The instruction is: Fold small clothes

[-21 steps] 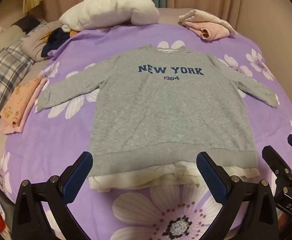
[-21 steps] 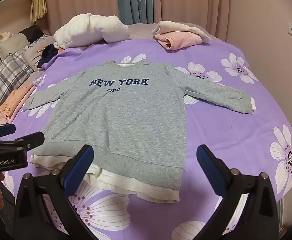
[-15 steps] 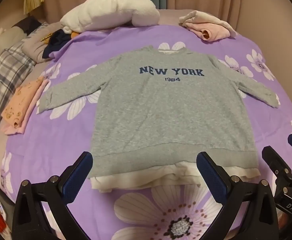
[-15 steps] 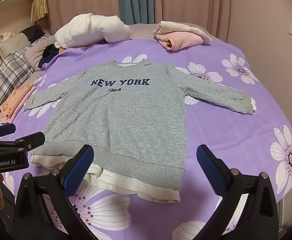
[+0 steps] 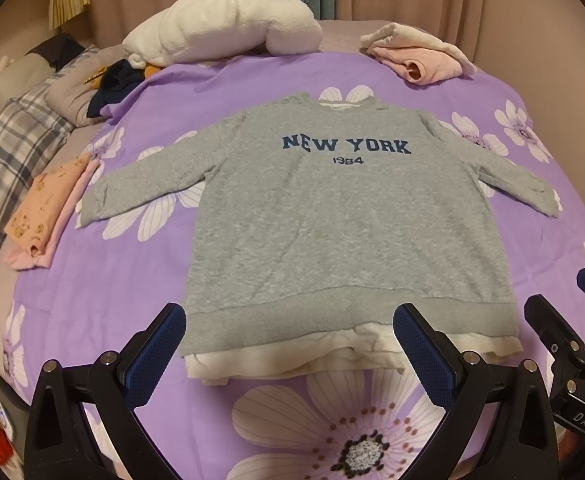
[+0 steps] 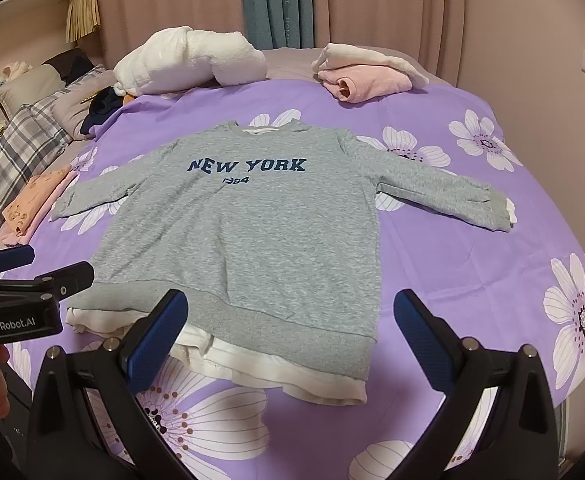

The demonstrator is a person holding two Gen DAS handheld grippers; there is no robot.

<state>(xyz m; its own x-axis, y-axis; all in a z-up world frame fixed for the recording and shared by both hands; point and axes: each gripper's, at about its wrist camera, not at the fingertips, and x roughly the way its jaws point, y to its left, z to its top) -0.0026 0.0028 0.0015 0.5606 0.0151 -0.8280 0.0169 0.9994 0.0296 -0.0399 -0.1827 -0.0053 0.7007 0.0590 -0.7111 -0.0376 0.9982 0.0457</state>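
The left gripper [image 5: 288, 352] fills the lower frame of its own view with jaws spread wide, empty, while the right gripper [image 6: 290, 344] sits likewise low in its view, spread wide, holding nothing.

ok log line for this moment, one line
phase: pre-fold | grey sweatshirt: flat, face up, sleeves spread | left claw: open, near hem | right claw: open, near hem | held: nothing
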